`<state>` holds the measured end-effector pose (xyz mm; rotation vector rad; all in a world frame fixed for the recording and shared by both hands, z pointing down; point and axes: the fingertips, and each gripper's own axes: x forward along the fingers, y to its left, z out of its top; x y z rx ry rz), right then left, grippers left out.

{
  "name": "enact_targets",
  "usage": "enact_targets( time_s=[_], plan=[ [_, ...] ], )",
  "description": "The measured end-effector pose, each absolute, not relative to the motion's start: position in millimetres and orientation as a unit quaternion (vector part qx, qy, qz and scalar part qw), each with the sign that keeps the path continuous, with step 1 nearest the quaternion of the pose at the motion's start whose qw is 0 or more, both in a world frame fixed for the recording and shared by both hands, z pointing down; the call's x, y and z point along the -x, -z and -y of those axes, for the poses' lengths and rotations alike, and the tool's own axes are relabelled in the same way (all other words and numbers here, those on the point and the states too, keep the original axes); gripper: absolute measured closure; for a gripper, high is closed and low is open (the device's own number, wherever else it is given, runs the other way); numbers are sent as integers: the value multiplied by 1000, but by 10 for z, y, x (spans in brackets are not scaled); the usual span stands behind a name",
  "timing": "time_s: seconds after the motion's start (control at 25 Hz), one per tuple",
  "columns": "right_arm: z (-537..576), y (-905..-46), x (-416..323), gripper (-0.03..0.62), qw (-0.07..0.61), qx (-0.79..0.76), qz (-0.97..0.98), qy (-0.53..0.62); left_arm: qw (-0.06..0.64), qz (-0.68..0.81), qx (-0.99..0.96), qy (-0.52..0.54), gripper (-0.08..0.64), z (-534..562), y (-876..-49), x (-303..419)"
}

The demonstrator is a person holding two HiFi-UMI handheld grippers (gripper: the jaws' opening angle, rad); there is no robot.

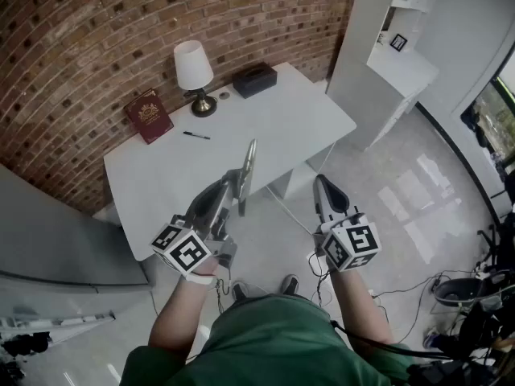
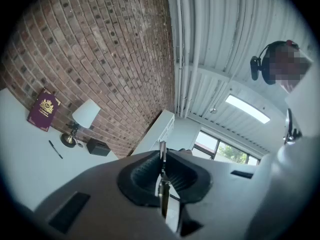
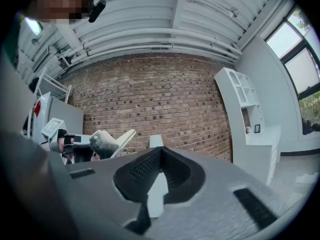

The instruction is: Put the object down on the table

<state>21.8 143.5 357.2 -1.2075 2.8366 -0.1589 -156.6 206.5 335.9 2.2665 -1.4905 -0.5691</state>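
Thin flat object (image 1: 249,166): one, pale, seen edge-on, upright, pinched between nearly closed jaws of left gripper (image 1: 238,187), above near part of white table (image 1: 273,127).
Table items, one each, all toward brick wall and well apart from object: lamp (image 1: 193,72), red book (image 1: 149,116) leaning on wall, pen (image 1: 195,136), black box (image 1: 255,80).
Right gripper (image 1: 323,185): jaws together, empty, over floor beside table.
Both forearms extended forward.

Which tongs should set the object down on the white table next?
Left. The left tongs grip the thin flat object on edge, near the table's front edge. The right tongs are shut, empty, and appear to be over the floor.
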Motion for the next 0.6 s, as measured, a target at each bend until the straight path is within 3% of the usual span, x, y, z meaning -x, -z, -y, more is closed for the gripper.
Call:
enact_targets(
  time_s=[0.6],
  plan=[
    [-1058, -3746, -1019, 589, 35, 340, -936, 86, 162, 561, -790, 188, 535, -1747, -3303, 565]
  ],
)
